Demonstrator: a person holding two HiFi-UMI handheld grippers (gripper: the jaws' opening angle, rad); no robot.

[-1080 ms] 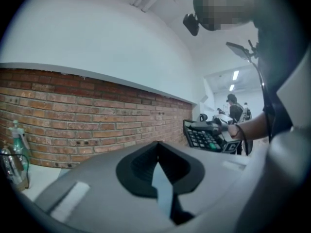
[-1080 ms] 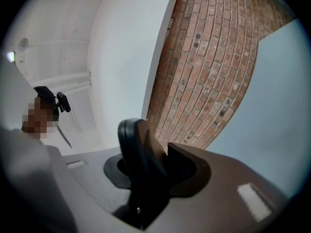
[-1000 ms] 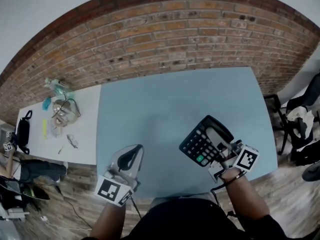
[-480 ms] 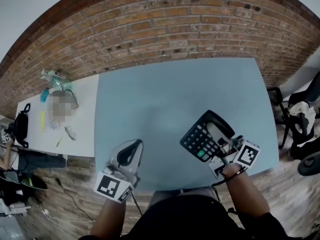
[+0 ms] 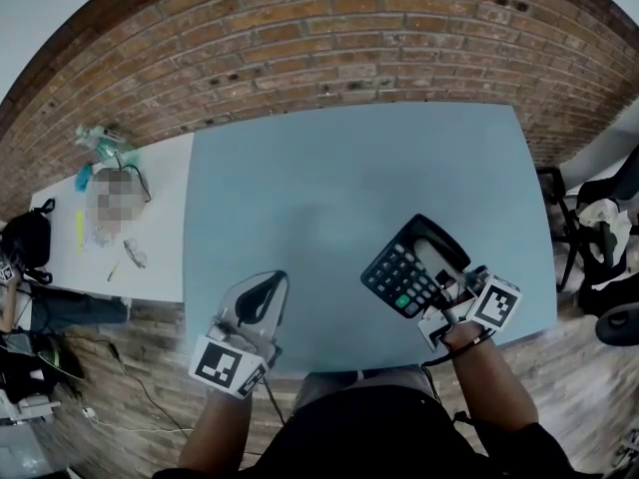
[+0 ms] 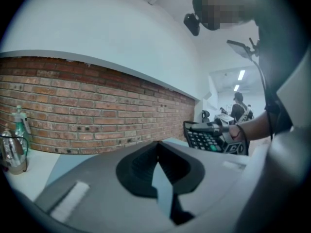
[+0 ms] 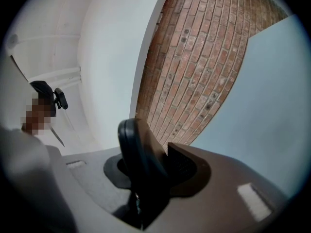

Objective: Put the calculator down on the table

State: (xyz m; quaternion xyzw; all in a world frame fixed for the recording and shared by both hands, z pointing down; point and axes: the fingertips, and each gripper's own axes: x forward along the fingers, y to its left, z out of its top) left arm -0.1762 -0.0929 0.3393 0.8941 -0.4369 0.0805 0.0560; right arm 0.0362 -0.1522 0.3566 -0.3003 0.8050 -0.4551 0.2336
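Observation:
A black calculator (image 5: 411, 265) with a grey screen and one green key hangs tilted over the near right part of the light blue table (image 5: 329, 178). My right gripper (image 5: 444, 295) is shut on its near end. In the right gripper view the calculator's dark edge (image 7: 138, 152) stands upright between the jaws. The left gripper view shows the calculator (image 6: 206, 139) off to the right. My left gripper (image 5: 268, 287) hovers at the table's near left edge, its jaws meeting at the tips and holding nothing (image 6: 156, 147).
A brick wall (image 5: 329, 38) runs behind the table. A white side table (image 5: 150, 257) at the left carries bottles (image 5: 100, 143) and small clutter. A black bag (image 5: 22, 238) lies further left. A chair with clothing (image 5: 599, 242) stands at the right.
Both grippers have sunk a little toward the table. The calculator stays in the right gripper's grip at the same tilt.

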